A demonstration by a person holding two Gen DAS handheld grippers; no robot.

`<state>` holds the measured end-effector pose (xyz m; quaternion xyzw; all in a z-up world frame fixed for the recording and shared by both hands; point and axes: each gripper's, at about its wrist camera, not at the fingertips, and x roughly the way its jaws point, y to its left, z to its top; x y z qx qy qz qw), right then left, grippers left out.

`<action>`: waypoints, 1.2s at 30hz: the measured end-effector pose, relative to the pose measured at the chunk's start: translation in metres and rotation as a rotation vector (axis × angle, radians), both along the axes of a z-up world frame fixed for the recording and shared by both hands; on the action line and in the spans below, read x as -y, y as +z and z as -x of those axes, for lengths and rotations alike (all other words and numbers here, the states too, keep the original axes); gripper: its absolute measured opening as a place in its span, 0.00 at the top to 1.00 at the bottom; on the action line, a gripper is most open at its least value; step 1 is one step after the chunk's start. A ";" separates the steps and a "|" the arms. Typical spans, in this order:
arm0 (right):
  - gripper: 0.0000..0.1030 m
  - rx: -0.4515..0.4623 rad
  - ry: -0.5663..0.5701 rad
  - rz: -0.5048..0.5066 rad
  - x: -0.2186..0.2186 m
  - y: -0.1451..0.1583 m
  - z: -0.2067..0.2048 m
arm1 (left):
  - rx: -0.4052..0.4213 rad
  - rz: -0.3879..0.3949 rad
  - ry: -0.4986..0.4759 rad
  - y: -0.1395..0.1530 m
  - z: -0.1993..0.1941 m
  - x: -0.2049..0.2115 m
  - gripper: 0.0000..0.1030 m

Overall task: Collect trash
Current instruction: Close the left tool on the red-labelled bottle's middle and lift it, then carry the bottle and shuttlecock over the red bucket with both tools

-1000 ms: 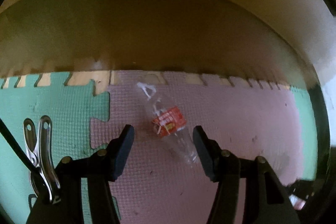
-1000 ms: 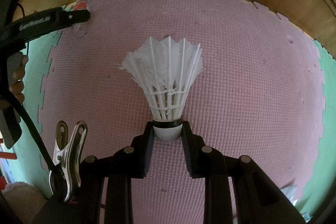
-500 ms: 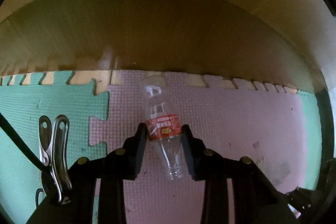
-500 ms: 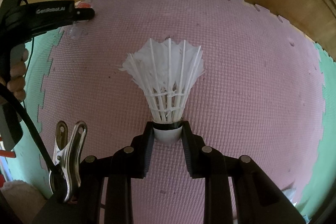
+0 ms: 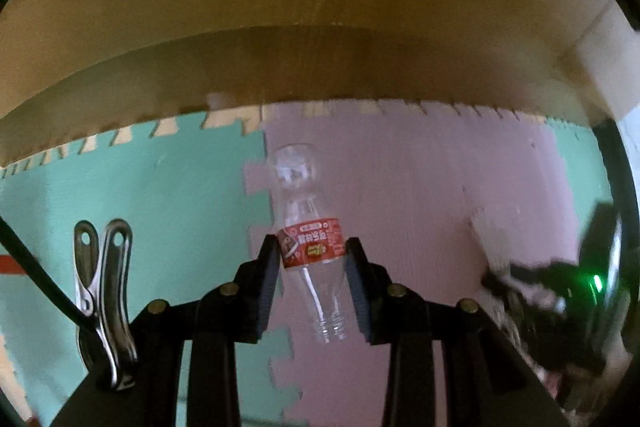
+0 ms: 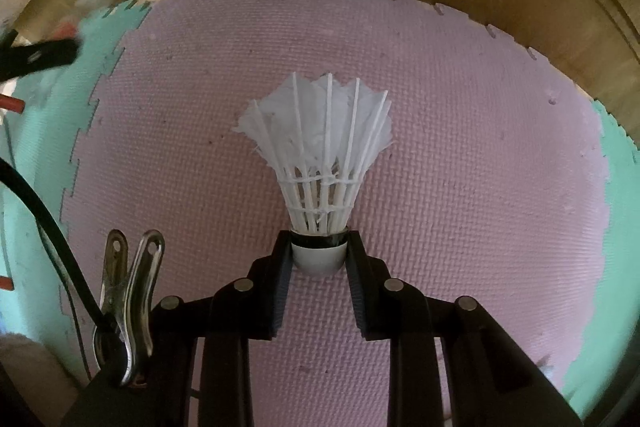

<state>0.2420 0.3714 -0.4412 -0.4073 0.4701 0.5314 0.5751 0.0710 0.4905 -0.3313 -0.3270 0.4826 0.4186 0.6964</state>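
My left gripper (image 5: 312, 255) is shut on a clear plastic bottle (image 5: 308, 223) with a red label, gripped at the label, its base pointing away and its neck toward me. It hangs lifted above the foam mat. My right gripper (image 6: 318, 251) is shut on the cork of a white feather shuttlecock (image 6: 320, 147), feathers pointing forward, above the pink mat. The left gripper's finger (image 6: 44, 57) shows blurred at the far left of the right wrist view.
The floor is pink foam mat (image 6: 480, 167) joined to green mat (image 5: 140, 195). A wooden board wall (image 5: 320, 27) runs along the mat's far edge. The right gripper shows blurred at the right of the left wrist view (image 5: 552, 287).
My left gripper closed on the bottle and lifted it off the mat, swinging left. My right gripper kept its hold on the shuttlecock and shifted a little.
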 end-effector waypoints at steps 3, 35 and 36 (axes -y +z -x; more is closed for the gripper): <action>0.74 0.011 -0.023 0.021 -0.001 0.001 0.006 | -0.018 0.001 -0.037 0.018 0.011 0.020 0.66; 0.75 -0.112 -0.527 -0.133 0.069 0.186 0.116 | 0.088 -0.077 -0.410 0.142 0.048 0.094 0.67; 0.75 -0.111 -0.537 -0.148 0.077 0.193 0.123 | 0.091 -0.077 -0.415 0.144 0.051 0.097 0.67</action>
